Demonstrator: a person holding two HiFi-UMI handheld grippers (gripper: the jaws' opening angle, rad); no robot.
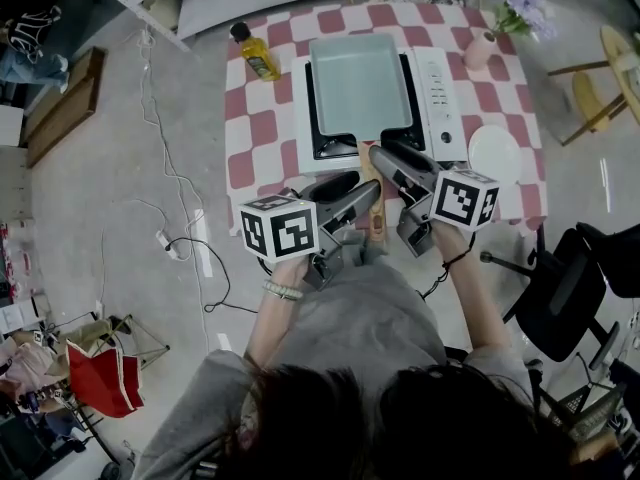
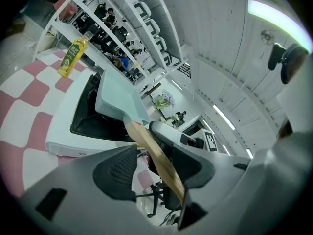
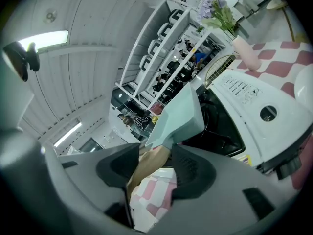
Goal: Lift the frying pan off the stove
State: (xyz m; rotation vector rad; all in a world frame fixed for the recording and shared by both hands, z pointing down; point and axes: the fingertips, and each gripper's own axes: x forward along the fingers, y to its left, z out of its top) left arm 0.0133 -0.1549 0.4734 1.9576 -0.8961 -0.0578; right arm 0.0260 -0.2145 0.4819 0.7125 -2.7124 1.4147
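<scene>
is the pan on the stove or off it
On it: the pan rests flat on the stove in the head view.

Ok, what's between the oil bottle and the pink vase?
The white stove with the pale frying pan on it, as the head view shows.

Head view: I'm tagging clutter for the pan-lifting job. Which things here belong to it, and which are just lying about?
Belong: frying pan, its wooden handle, stove, left gripper and right gripper, both open around the handle.
Lying about: oil bottle, flower vase, white plate, black chair.
</scene>
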